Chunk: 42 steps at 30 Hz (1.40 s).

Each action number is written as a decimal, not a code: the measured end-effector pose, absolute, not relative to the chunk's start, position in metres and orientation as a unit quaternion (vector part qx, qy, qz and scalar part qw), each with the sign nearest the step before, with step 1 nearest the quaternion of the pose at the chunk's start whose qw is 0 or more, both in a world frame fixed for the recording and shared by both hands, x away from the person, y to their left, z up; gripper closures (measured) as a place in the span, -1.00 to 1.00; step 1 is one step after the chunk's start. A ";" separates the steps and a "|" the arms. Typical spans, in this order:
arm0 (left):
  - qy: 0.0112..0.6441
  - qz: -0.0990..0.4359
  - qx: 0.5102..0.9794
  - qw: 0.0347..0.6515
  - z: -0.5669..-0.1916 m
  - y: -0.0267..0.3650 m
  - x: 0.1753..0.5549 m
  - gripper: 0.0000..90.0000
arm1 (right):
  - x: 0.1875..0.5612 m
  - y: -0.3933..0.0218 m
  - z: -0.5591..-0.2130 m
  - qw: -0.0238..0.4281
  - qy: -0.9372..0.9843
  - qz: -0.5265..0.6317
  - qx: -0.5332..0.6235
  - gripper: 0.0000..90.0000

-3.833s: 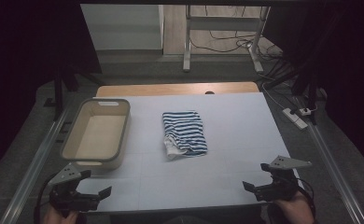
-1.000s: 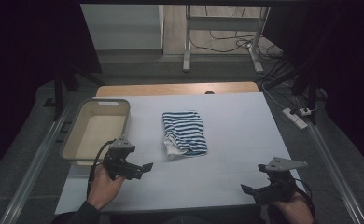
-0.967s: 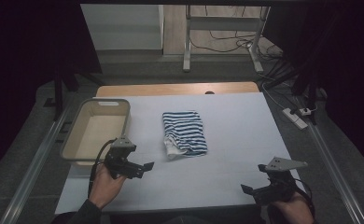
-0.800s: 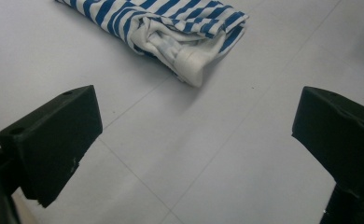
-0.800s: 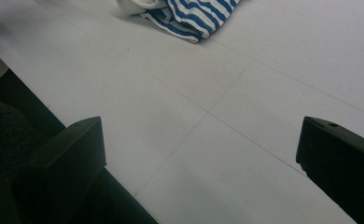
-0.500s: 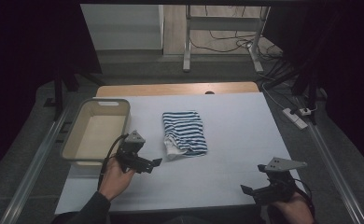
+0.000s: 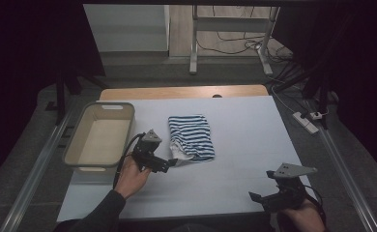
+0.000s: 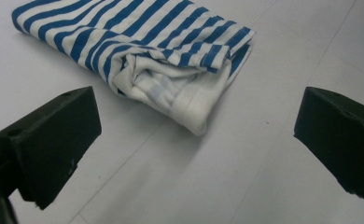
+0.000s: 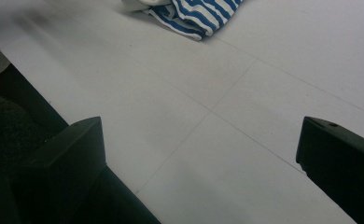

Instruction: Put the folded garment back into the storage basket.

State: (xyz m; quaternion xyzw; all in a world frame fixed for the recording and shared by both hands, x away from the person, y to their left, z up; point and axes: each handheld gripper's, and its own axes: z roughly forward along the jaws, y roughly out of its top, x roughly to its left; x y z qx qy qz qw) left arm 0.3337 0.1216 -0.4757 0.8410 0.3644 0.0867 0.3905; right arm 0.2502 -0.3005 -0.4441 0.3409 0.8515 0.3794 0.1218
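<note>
High view: striped cloth (image 7: 191, 137), folded, mid-table (image 7: 244, 179); beige basket (image 7: 99, 140) at its left. Left hand-held gripper (image 7: 173, 163) at the cloth's near-left corner. Right hand-held gripper (image 7: 259, 198) at the near edge, well apart.

Left gripper view: jaws spread wide, the cloth's white bunched end (image 8: 180, 93) just ahead between them.

Right gripper view: jaws spread over bare table; cloth (image 9: 189, 14) far off.
</note>
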 end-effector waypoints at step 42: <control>0.420 0.090 0.849 0.308 -0.522 0.091 0.402 -1.00 | 0.250 -0.298 -0.445 0.119 0.860 0.370 0.330 -0.97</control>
